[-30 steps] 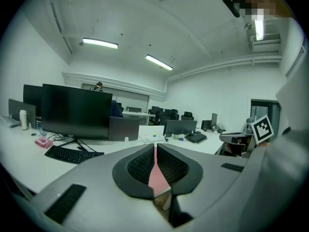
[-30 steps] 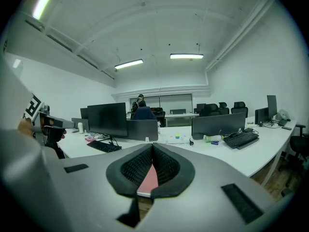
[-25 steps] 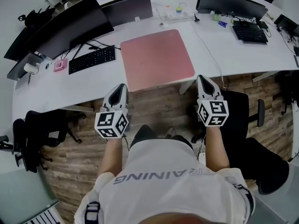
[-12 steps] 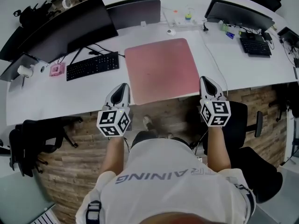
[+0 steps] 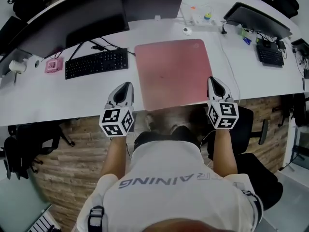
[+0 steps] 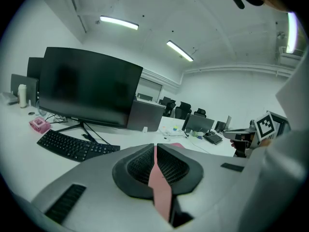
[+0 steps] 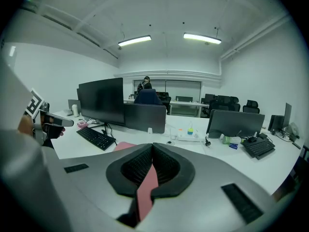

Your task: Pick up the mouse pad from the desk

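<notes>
White office desk [image 5: 67, 95], pink mouse pad [image 5: 174, 74] lying flat.
Left gripper [image 5: 126, 85] and right gripper [image 5: 213, 80] flank it, jaws closed.

A black keyboard [image 5: 96, 63] is noted at upper left, below a large dark monitor [image 5: 72, 25]. A small pink object [image 5: 53, 65] is recorded left of it. A second keyboard [image 5: 269, 54] is noted at far right.

The mouse pad [image 5: 173, 71] is laid on the desk [image 5: 58, 95]; the keyboard [image 5: 96, 63] is placed left of it, before the monitor [image 5: 72, 21].
</notes>
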